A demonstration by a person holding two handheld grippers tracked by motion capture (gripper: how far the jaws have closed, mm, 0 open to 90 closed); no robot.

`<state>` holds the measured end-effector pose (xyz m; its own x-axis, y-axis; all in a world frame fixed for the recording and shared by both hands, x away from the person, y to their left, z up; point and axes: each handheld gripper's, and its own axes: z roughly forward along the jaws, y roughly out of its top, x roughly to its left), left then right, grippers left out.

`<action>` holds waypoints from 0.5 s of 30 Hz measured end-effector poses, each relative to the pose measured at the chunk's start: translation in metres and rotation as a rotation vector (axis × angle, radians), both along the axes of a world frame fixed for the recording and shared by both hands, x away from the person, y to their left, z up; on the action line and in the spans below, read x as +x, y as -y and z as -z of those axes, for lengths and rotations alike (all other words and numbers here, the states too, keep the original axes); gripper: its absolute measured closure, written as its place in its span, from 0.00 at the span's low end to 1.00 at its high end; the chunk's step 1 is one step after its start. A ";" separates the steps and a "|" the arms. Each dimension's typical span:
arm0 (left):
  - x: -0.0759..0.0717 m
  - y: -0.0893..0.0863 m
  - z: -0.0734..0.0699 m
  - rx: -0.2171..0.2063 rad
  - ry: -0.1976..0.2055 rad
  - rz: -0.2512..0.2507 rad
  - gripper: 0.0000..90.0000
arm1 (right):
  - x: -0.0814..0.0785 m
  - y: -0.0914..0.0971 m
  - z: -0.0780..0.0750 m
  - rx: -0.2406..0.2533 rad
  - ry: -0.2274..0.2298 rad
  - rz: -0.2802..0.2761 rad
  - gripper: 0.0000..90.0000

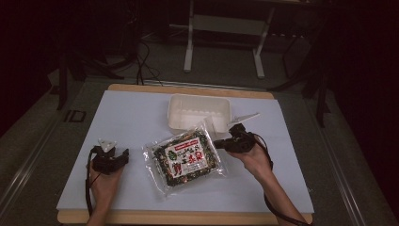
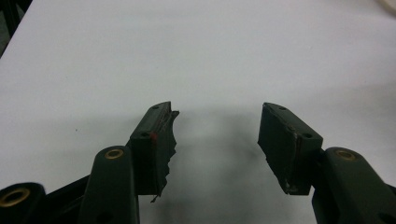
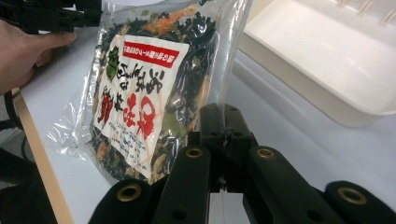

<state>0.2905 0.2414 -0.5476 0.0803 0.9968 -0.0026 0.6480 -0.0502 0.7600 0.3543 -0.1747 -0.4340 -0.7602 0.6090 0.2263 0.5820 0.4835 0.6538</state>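
High view: clear bag of dried vegetables (image 1: pixel 187 160) lies flat on the white sheet (image 1: pixel 131 122), mid-table, label up, tilted. White tray (image 1: pixel 199 112) sits just beyond it, empty, the bag's far corner close to the tray's near wall. Right gripper (image 1: pixel 221 144) comes in at the bag's right edge, near the upper corner. Left gripper (image 1: pixel 123 157) rests on the sheet left of the bag, apart from it, held in the left hand (image 1: pixel 104 181).

Left gripper view: jaws stand wide apart over bare sheet, nothing between them. Pads (image 2: pixel 161 140) look chipped and ragged along the inner edge.

Right gripper view: right gripper (image 3: pixel 225 140) has its jaws pressed together at the bag's (image 3: pixel 149 88) clear side margin; a thin strip of film appears pinched, though I can't be certain how much. Tray (image 3: pixel 327 70) lies just to the right. The other hand shows top left.

Judgement: step in hand looks like lifting the bag into the tray. A one-edge pinch on slippery film will let the heavy contents sag and swing. Better to lift slowly, keep the bag low, and bring the idle left gripper to the opposite edge for support before clearing the tray wall
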 end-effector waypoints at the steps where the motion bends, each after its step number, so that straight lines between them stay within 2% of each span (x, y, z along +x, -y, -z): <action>1: 0.000 0.000 0.000 0.001 0.004 0.001 0.50 | 0.000 0.000 -0.002 -0.001 0.002 0.001 1.00; 10: -0.001 -0.001 -0.001 -0.001 0.013 -0.002 0.50 | 0.007 0.001 -0.021 -0.044 0.032 -0.031 1.00; 15: 0.000 -0.002 0.000 -0.012 0.010 0.003 0.50 | 0.010 0.000 -0.030 -0.049 0.041 -0.037 1.00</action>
<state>0.2903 0.2431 -0.5471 0.0833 0.9964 -0.0134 0.6402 -0.0432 0.7670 0.3639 -0.1750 -0.4036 -0.7906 0.5896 0.1652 0.5363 0.5365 0.6516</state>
